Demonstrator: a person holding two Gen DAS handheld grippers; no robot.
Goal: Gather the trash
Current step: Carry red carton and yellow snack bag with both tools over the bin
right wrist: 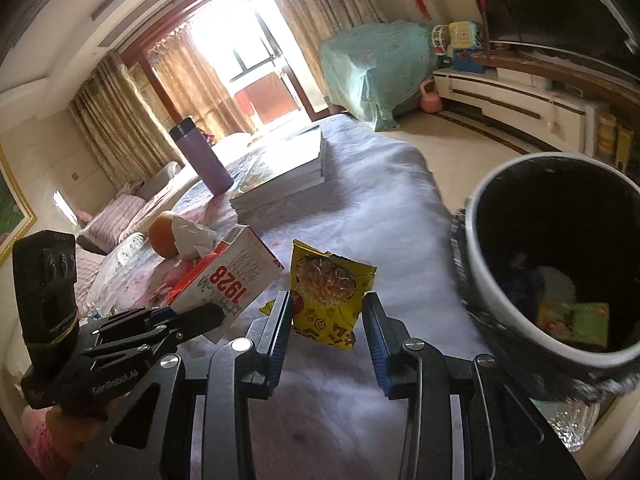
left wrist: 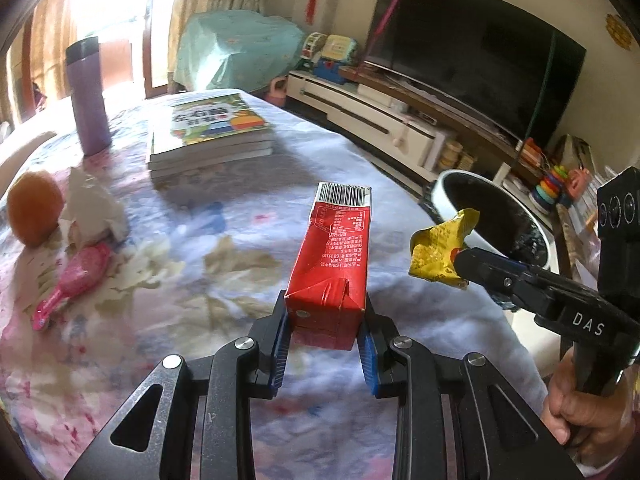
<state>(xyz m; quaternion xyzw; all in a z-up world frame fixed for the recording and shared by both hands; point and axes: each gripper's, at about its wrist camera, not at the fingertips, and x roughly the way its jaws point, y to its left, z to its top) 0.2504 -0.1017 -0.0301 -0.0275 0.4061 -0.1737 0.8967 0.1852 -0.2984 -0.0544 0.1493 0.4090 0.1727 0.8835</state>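
Trouble looms near the bin [right wrist: 556, 264] on the right: left tongs [left wrist: 324, 320] pinch only the near end of the red carton [left wrist: 334, 252], which may lever loose over the desk [left wrist: 420, 200]. Right tongs [right wrist: 326, 312] clench the yellow wrapper [right wrist: 330, 292], short of the rim; release early and it lands outside.

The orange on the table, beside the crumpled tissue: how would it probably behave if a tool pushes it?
The orange looks round, so it would probably roll rather than slide. The soft, wrinkled tablecloth may slow it. The crumpled tissue touching it could block rolling to that side.
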